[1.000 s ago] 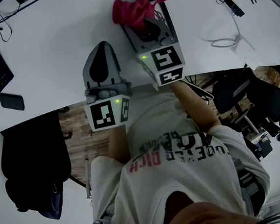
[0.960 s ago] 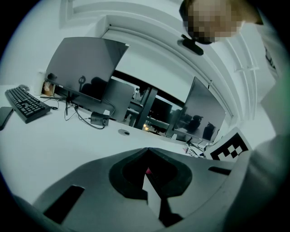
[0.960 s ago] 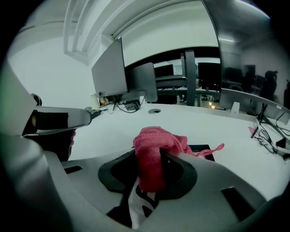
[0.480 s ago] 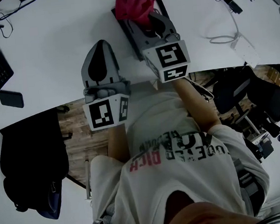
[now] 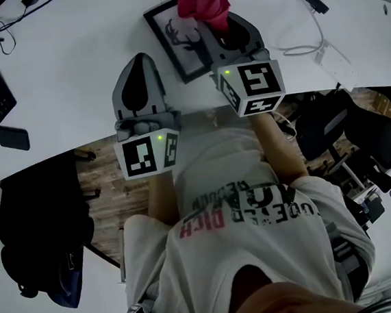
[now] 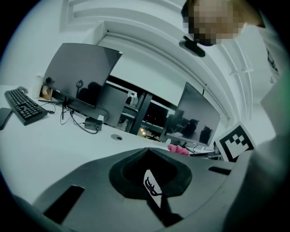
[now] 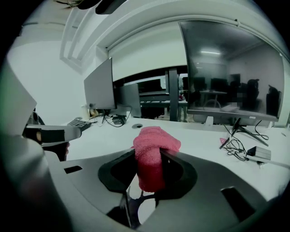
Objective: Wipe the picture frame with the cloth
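Pink cloth (image 5: pixel 205 1) sits pinched in the jaws of the right gripper (image 5: pixel 223 24) over the picture frame (image 5: pixel 179 42); the left gripper (image 5: pixel 140 63), jaws seemingly together, holds nothing.

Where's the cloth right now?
Head view, top centre: the pink cloth is clamped in the right hand-held gripper, at the far end of the picture frame.
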### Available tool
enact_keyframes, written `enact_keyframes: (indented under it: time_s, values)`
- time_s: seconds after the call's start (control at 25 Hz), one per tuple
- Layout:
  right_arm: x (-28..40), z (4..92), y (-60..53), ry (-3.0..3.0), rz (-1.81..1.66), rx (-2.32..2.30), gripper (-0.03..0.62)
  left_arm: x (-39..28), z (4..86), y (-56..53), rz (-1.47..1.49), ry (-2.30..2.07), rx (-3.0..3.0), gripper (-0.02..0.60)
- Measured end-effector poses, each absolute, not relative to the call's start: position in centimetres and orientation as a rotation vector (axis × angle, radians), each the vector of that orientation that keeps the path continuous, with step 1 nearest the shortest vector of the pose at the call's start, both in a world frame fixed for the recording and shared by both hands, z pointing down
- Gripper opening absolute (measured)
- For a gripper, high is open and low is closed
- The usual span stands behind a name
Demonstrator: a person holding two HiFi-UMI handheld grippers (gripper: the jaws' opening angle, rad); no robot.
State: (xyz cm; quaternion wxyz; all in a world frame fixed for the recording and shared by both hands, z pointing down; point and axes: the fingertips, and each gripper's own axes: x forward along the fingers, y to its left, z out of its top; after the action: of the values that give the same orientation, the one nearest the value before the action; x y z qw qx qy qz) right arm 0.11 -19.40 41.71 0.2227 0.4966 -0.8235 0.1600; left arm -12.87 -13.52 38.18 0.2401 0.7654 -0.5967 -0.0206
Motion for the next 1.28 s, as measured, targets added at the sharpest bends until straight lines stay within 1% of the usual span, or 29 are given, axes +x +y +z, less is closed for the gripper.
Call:
enact_keyframes:
  time_s: [0.28,0.56,0.88,1.28]
  values:
    - [3.4,41.7,-18.6,-2.234,0.442,1.428,0.115,-11.4,37.7,-13.1,-0.047,-1.624,2.118,0.0]
    - [5.1,43.6,-17.7,-2.19,0.484,1.436,0.115,-10.9,37.8,-12.3,-0.037,-1.635,2.113,0.0]
    - [5.1,46.9,-17.0,-2.142,0.506,1.389,0.115,-10.9,38.1,-11.5,-0.025,-1.651,2.094,0.0]
    - [4.7,47.4,-16.8,-2.117,0.455,1.37,0.115,-11.6,38.3,-10.8,-0.026,-1.669,2.073,0.0]
